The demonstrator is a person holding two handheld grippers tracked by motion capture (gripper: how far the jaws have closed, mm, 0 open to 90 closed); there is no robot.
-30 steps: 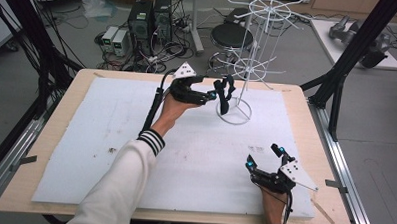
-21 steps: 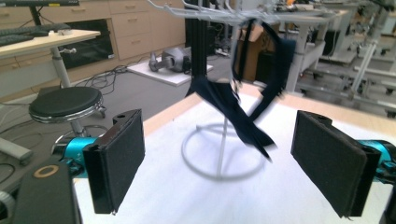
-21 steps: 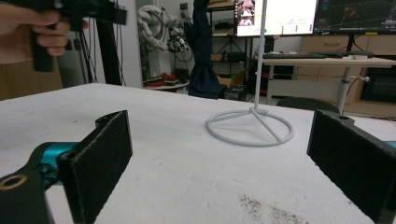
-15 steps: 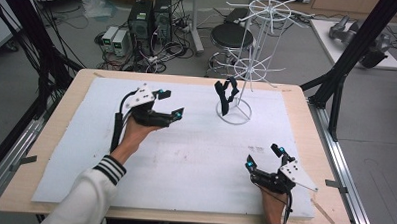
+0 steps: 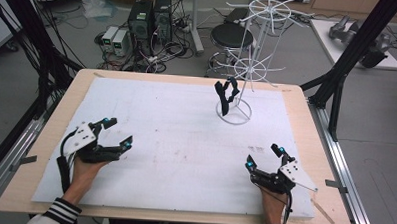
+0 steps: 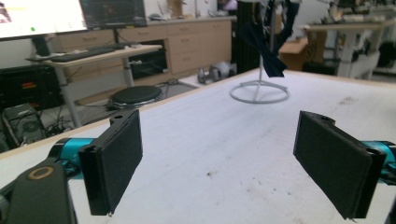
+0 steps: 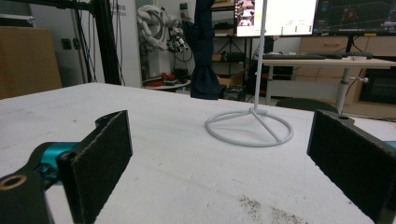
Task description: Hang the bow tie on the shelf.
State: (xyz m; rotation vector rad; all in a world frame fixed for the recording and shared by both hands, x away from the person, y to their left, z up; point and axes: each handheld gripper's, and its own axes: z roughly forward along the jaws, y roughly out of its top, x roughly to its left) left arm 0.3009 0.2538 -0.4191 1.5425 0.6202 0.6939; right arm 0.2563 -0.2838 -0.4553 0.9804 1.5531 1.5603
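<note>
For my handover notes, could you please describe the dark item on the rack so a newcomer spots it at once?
Start at the white wire stand at the far side of the white mat. From its lower ring hangs a dark cloth strap, drooping to the round base: the only dark, soft thing on it.

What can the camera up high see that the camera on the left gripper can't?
High view: both hands, the right hand-held gripper open near the table's front edge, and the rack's top spokes. Left gripper view: the left hand-held gripper's black pads up close, wide apart, a desk with screens. Both: the white rack, the dark cloth on it, the white table cover.
</note>
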